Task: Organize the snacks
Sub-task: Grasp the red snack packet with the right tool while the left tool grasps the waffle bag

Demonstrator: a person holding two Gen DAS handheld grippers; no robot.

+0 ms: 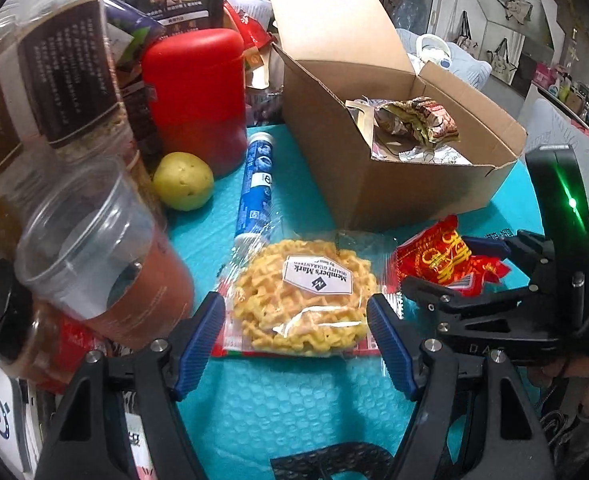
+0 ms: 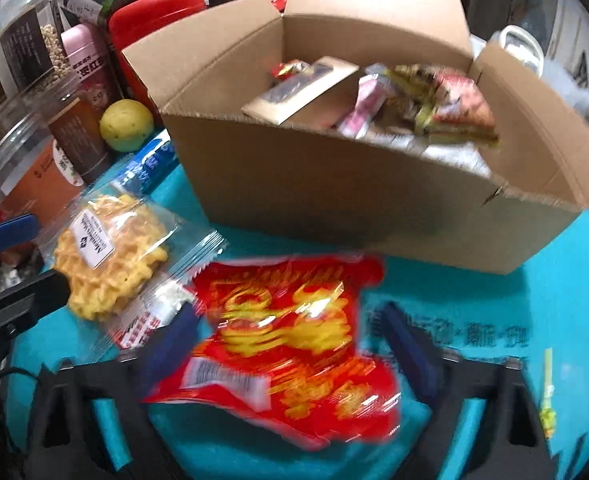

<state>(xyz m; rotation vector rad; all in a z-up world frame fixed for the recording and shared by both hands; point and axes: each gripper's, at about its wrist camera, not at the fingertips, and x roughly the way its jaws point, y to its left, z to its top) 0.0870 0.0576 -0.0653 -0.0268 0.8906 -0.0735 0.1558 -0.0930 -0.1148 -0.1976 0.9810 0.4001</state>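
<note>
Cardboard box [image 1: 394, 168]: biggest thing I see, open-topped with flaps up, standing on the far half of the mat; wrapped snacks [image 2: 446, 108] already lie piled inside it.
Teal mat [image 1: 294, 400]: bubble-textured sheet covering the table, everything below rests on it.
Red canister [image 1: 194, 96]: upright at the back left, beside the box's left wall.
Clear jars [image 1: 94, 248]: a crowded row along my left edge (labels too blurred for me to read).
Left gripper [image 1: 296, 332]: I have its jaws spread wide with blue pads [image 1: 200, 344] either side of the waffle packet, not touching it; it grips nothing.
Right gripper [image 2: 290, 344]: view is motion-blurred, but I make out its jaws parted on each side of the red packet; from the left wrist view one finger lies over the packet and one beyond it. I cannot tell whether the pads touch it.
Waffle packet [image 1: 302, 300]: clear wrapper with a white label, flat on the mat in front of the box.
Red snack packet [image 2: 294, 352]: crinkly, yellow print, lying just right of the waffle packet, near the box's front wall.
Blue tube [image 1: 256, 184]: on its side between the canister and the box.
Yellow-green fruit [image 1: 183, 181]: small, round, touching the canister's base.
</note>
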